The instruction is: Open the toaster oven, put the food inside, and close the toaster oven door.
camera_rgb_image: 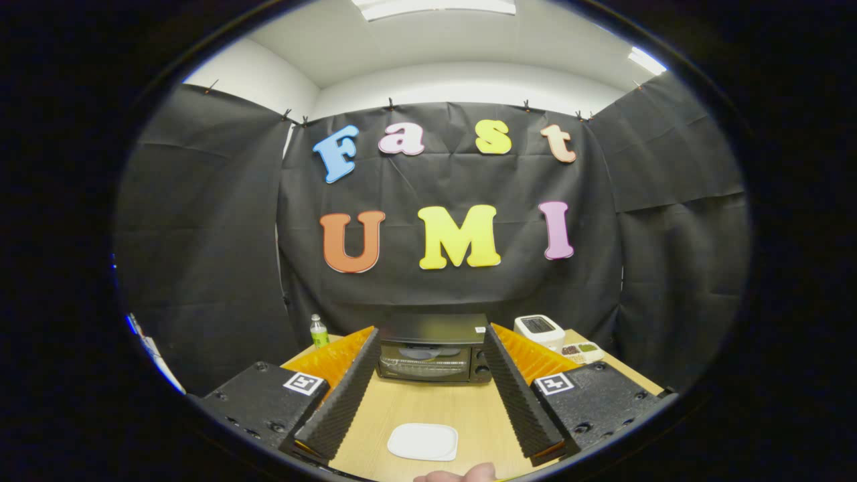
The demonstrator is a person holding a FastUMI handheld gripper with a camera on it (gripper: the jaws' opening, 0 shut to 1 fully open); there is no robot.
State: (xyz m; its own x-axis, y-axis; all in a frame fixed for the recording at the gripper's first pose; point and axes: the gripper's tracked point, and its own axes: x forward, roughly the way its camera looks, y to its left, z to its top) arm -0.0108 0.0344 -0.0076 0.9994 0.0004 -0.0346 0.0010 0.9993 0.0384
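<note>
A black toaster oven (pixel 434 348) stands on the wooden table (pixel 428 408) beyond my fingertips, its glass door closed. A small white plate (pixel 422 442) lies on the table between my fingers, nearer to me than the oven. At the near table edge below the plate, a rounded pinkish thing (pixel 458 475) shows; I cannot tell if it is food or part of a hand. My gripper (pixel 430 335) is open wide, held above the table, with nothing between the fingers.
A small green bottle (pixel 319 331) stands at the back left of the table. A white toaster (pixel 539 329) stands right of the oven, with a divided dish of small items (pixel 581 350) beside it. Black cloth walls close the booth behind and at both sides.
</note>
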